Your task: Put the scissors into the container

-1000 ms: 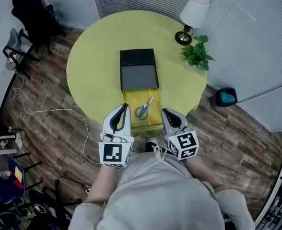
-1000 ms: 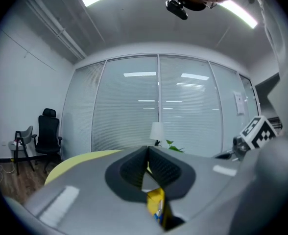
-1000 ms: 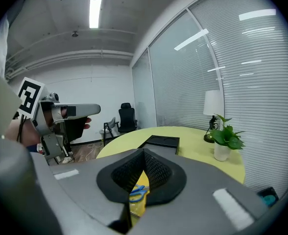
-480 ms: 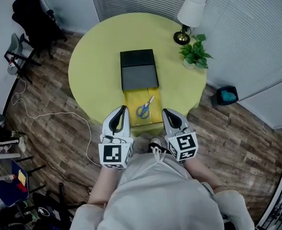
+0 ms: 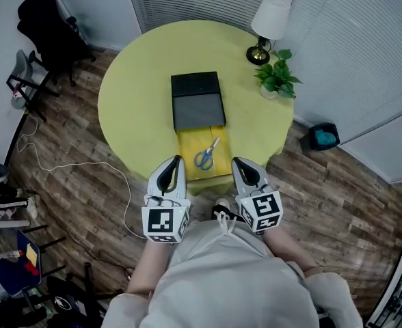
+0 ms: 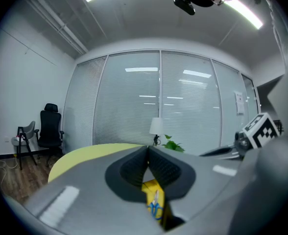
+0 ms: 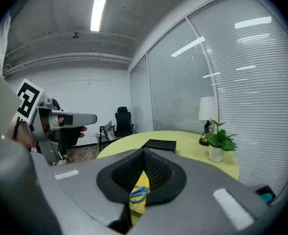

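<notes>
Blue-handled scissors [image 5: 204, 157] lie on a yellow pad [image 5: 202, 170] at the near edge of the round yellow-green table [image 5: 132, 94]. The scissors [image 6: 156, 207] also show through the left jaws, and the scissors [image 7: 139, 193] through the right jaws. A black container [image 5: 196, 100] stands just beyond the pad, mid-table. My left gripper [image 5: 176, 159] hovers short of the table's near edge, left of the pad, jaws shut and empty. My right gripper [image 5: 234, 161] hovers level with it, right of the pad, also shut and empty. Both tips [image 6: 148, 148] [image 7: 144, 152] point toward the table.
A white-shaded lamp [image 5: 268, 24] and a potted plant [image 5: 276, 79] stand at the table's far right. A black office chair [image 5: 47, 22] and folding stands sit on the wooden floor to the left, with a white cable [image 5: 71, 164]. A teal bin [image 5: 322, 137] lies to the right.
Nothing on the table has moved. The head view has drifted a little, and both grippers sit slightly lower in the picture, still shut.
</notes>
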